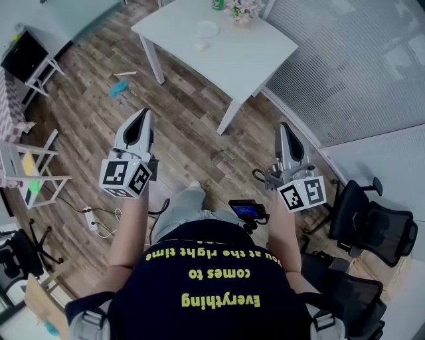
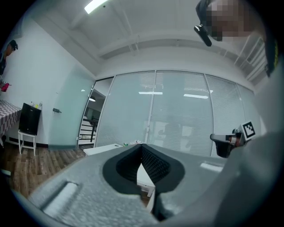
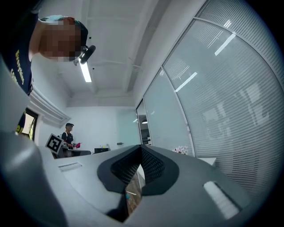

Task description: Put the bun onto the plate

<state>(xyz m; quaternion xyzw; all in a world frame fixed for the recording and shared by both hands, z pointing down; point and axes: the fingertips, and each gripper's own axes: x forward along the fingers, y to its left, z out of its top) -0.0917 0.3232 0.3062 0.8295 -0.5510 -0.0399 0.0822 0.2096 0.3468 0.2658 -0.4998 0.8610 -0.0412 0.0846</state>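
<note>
In the head view a white table (image 1: pixel 252 60) stands ahead across the wooden floor. On it lie a white plate (image 1: pixel 206 28) and, just in front of it, a small pale lump (image 1: pixel 202 46) that may be the bun. My left gripper (image 1: pixel 144 111) and right gripper (image 1: pixel 283 125) are held out level over the floor, well short of the table. Both are shut with nothing between the jaws. In the left gripper view the closed tips (image 2: pixel 141 146) point at the table (image 2: pixel 100 149). The right gripper view shows its closed tips (image 3: pixel 141 147) meeting the same way.
A glass wall with blinds (image 1: pixel 345 60) runs along the right. Black office chairs (image 1: pixel 372 226) stand at the right. A power strip (image 1: pixel 91 219) and a blue item (image 1: pixel 119 88) lie on the floor. A white rack (image 1: pixel 26 169) is at the left. Flowers (image 1: pixel 242 10) sit on the table.
</note>
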